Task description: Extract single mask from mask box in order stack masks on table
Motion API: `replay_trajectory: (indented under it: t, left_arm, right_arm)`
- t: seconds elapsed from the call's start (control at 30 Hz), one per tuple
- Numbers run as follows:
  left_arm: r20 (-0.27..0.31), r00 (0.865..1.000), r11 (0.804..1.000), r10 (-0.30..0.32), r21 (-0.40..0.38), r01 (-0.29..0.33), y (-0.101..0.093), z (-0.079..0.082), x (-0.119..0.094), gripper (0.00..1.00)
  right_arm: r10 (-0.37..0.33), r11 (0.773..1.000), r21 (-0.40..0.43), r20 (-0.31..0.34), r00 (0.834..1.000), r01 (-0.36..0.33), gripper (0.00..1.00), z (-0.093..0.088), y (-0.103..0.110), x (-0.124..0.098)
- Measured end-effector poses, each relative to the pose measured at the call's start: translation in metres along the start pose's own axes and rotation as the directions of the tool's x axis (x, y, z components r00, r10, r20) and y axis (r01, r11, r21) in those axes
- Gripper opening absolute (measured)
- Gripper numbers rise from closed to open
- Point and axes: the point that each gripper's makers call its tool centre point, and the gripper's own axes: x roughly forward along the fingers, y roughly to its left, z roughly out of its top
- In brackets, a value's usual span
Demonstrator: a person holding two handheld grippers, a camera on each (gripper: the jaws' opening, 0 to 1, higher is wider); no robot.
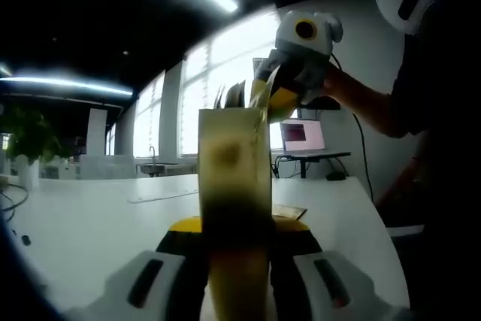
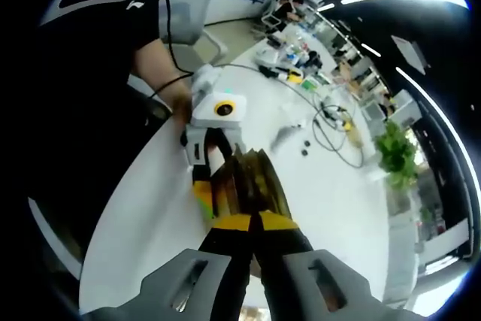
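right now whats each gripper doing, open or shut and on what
left gripper: shut on the mask box, holding it upright above the table.
right gripper: jaws closed at the box's open top; whether a mask is pinched cannot be told.

Yellowish mask box (image 1: 233,186), upright at frame centre, raised above the white bench (image 1: 90,223). Open at top, edges of several masks (image 1: 234,95) sticking up, fanned at centre in right gripper view.
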Motion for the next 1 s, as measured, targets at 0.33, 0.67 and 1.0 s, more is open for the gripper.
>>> replay_trajectory:
  t: [0.33,0.67,1.0]
  left_arm:
    - [-0.001,1.0,1.0,0.0,-0.004,0.0,0.0,-0.001,0.0,0.33]
    - [-0.001,1.0,1.0,-0.002,-0.005,0.002,-0.001,0.0,0.0,0.33]
    - [-0.001,1.0,1.0,0.002,-0.002,-0.002,0.0,0.0,0.0,0.33]
  right_arm:
    - [-0.058,0.998,0.012,0.04,0.997,0.058,0.0,0.009,-0.007,-0.015]
    - [-0.128,0.992,0.029,0.062,0.99,0.127,0.0,0.01,-0.01,-0.026]
    - [-0.179,0.983,0.049,0.09,0.98,0.175,0.0,0.016,-0.017,-0.034]
